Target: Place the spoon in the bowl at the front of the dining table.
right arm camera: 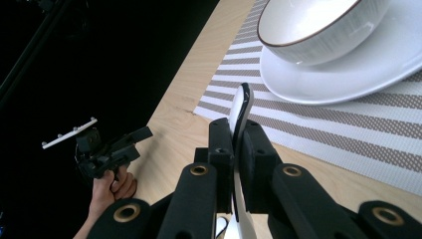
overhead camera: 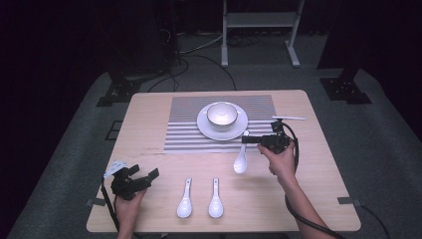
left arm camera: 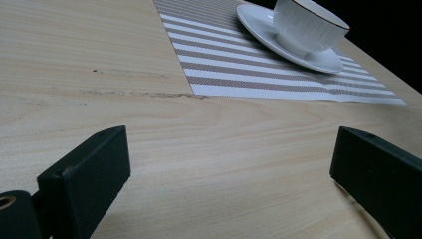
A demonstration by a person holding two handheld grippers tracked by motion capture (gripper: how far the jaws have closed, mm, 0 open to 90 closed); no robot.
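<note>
Three white spoons are out: two lie flat on the table [overhead camera: 149,119], one [overhead camera: 184,199] beside the other [overhead camera: 216,198], to the right of the left gripper [overhead camera: 144,175]. That gripper rests low over bare wood near the table's front left corner, its jaws wide apart with nothing between them; ahead of the jaws, past a stretch of wood, are the striped mat [left arm camera: 234,55] and the plate [left arm camera: 259,27] with the bowl [left arm camera: 308,22] on it.

The third spoon [overhead camera: 241,158] hangs from the right gripper [overhead camera: 247,140], whose jaws are clamped on its handle [right arm camera: 240,112]. The handle's tip sticks out beyond the jaws and the scoop end hangs behind them, above the wood. Just past the jaws are the mat's near edge and the plate.
</note>
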